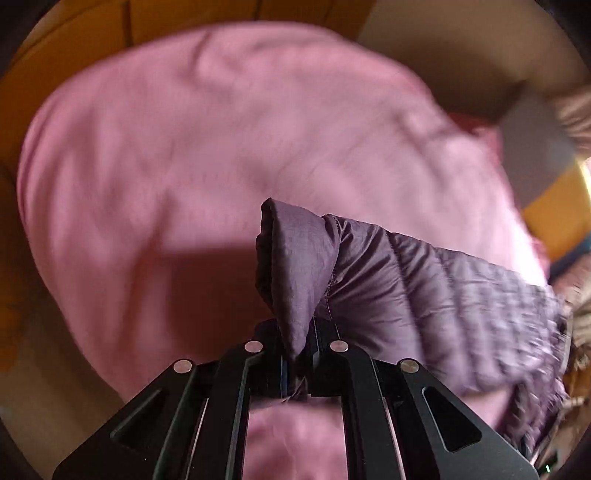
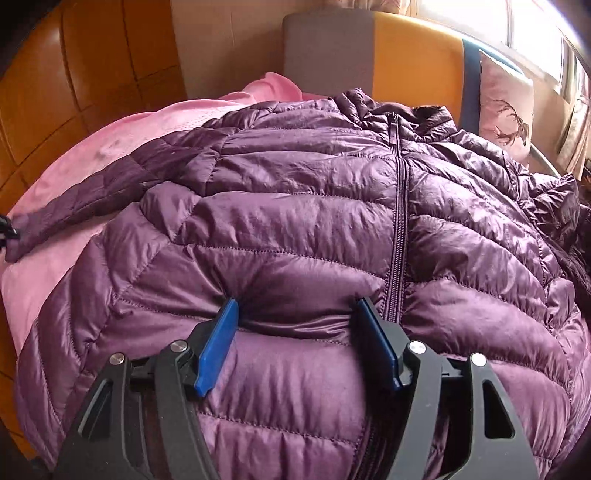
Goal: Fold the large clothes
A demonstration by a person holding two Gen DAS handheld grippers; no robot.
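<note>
Folding: sleeve (image 1: 295, 258) pinched tight in left gripper (image 1: 297, 354).
Right gripper (image 2: 295, 325): jaws wide, pressing on jacket (image 2: 295, 206), nothing gripped.
Tip: lay sleeve flat across jacket.

Your left wrist view is smeared by motion: the pink blanket (image 1: 221, 147) is soft all over, and a hard-edged shadow falls on it just above the gripper. Your right wrist view is sharp, with daylight from the window (image 2: 532, 26) at the top right blown white and sheen on the purple jacket (image 2: 295, 206). Both views bend and darken at the corners.
</note>
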